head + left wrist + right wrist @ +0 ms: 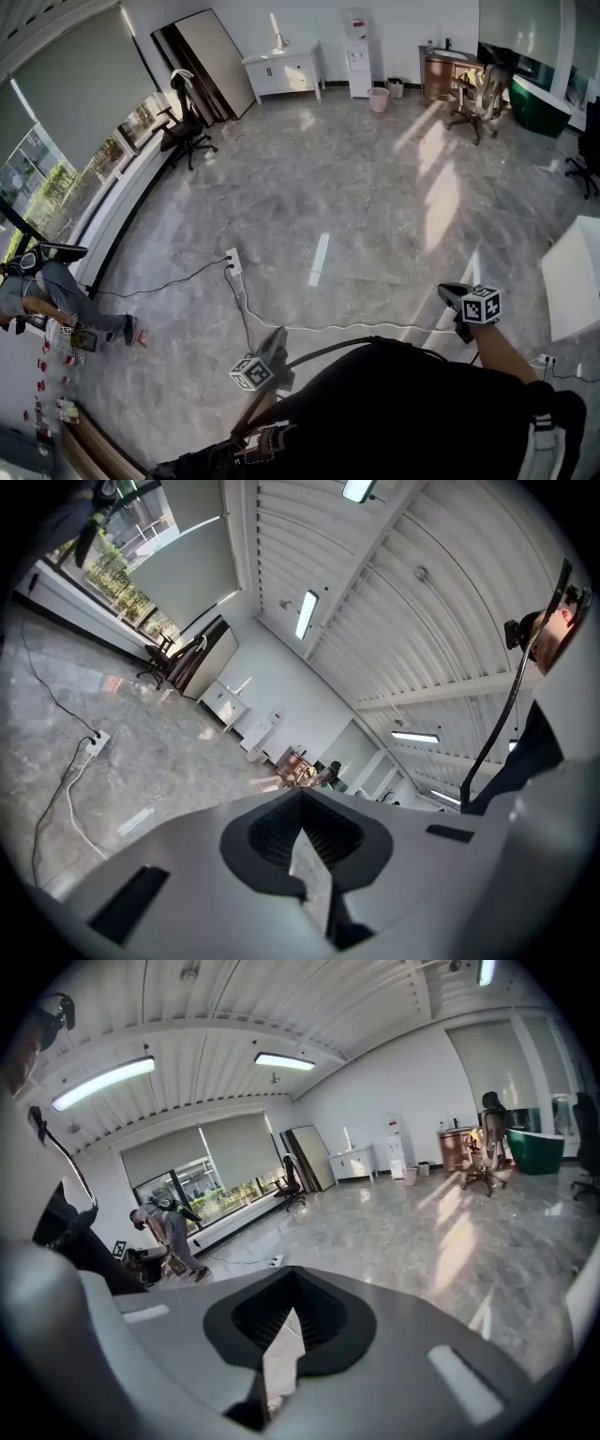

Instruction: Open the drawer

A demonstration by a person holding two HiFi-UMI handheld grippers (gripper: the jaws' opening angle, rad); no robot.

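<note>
Big marble-floored room seen from above, with several things cut off, covered or too far away to read.

The wearer's dark torso [394,412] fills the bottom of the head view and covers the handle of the left hand-held gripper [274,343] below its marker cube. A white counter [574,277] is cut by the right edge, so only one corner shows. At the far wall, a white cabinet [284,73] is too small to tell whether its drawers [302,73] stand open or closed. A crouched person [47,295] is partly cut off by the left edge.
</note>
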